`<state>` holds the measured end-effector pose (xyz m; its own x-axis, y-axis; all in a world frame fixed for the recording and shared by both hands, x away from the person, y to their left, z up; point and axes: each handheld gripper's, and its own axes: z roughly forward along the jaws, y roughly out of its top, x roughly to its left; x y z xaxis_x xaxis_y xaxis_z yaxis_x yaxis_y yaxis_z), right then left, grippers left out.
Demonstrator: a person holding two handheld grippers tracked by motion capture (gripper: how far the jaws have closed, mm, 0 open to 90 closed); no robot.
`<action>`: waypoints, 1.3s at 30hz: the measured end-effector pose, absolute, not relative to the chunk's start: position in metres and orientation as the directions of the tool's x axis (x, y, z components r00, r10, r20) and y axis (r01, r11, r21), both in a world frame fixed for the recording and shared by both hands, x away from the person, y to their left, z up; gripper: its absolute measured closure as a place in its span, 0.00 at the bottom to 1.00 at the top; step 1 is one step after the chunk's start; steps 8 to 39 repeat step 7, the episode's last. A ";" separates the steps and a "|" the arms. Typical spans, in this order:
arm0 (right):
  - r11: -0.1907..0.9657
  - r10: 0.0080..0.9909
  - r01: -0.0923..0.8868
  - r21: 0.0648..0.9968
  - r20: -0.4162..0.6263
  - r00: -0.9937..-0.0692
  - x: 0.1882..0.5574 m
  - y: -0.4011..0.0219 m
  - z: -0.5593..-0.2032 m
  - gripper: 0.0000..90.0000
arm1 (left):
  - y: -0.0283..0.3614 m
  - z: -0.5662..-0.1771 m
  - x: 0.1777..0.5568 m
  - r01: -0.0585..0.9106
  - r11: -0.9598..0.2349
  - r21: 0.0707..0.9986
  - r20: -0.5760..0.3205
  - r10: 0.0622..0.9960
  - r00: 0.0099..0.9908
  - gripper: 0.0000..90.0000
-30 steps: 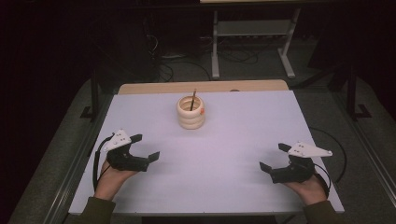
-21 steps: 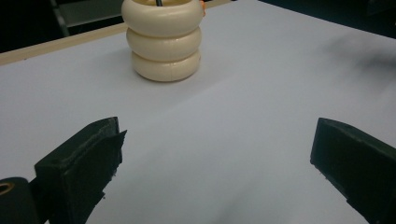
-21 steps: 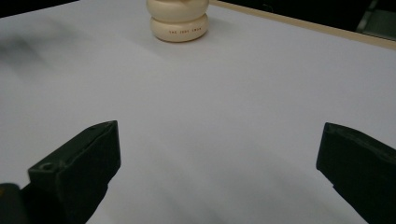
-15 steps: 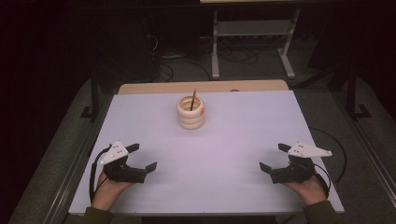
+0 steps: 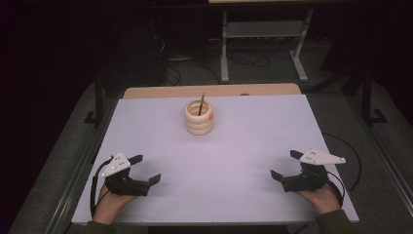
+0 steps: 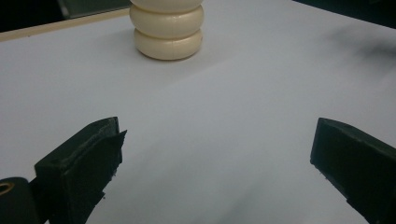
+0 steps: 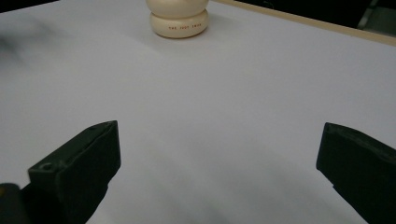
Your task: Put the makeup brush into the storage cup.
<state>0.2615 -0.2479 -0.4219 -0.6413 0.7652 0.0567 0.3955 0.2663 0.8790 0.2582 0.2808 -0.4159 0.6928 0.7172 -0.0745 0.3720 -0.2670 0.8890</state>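
A cream ring stack [image 5: 199, 118] stands upright toward the far middle of the white worktop [image 5: 243, 146]. It looks like three rounded rings piled one on another, forming a hollow tower. A thin dark stick [image 5: 201, 104] rises from inside it, leaning slightly, with its top above the uppermost ring. A small orange mark shows on the stack's right side, and the right gripper view shows tiny red lettering on the bottom ring. What else, if anything, lies inside the stack cannot be seen.

Both tools are well apart from the stack, near the edge closest to the person. The left hand-held gripper [image 5: 146, 170] rests low at the near left, held in a hand that comes up from the bottom edge, its jaws spread wide with nothing between them. The right hand-held gripper [image 5: 285, 165] sits at the near right, likewise gaping and empty. Each points roughly inward and forward, toward the stack. In the left gripper view the stack [image 6: 167, 28] appears ahead between the two black jaws; in the right gripper view its lowest ring [image 7: 178, 21] sits ahead, left of centre.

Judging by this, no handling of the stack is in hand yet: nothing is gripped, and the rings and stick stand untouched. All of the reaching and grasping appears left to do.
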 end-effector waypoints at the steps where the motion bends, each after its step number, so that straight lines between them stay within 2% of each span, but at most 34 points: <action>1: 0.265 0.766 0.397 0.878 0.058 -0.640 0.261 -0.248 -0.422 0.00 | 0.281 -0.416 0.259 0.373 -0.268 0.888 -0.076 0.716 0.694 0.02; 39: 0.269 0.765 0.400 0.876 0.058 -0.642 0.262 -0.248 -0.423 0.00 | 0.281 -0.418 0.260 0.381 -0.268 0.885 -0.083 0.714 0.695 0.02</action>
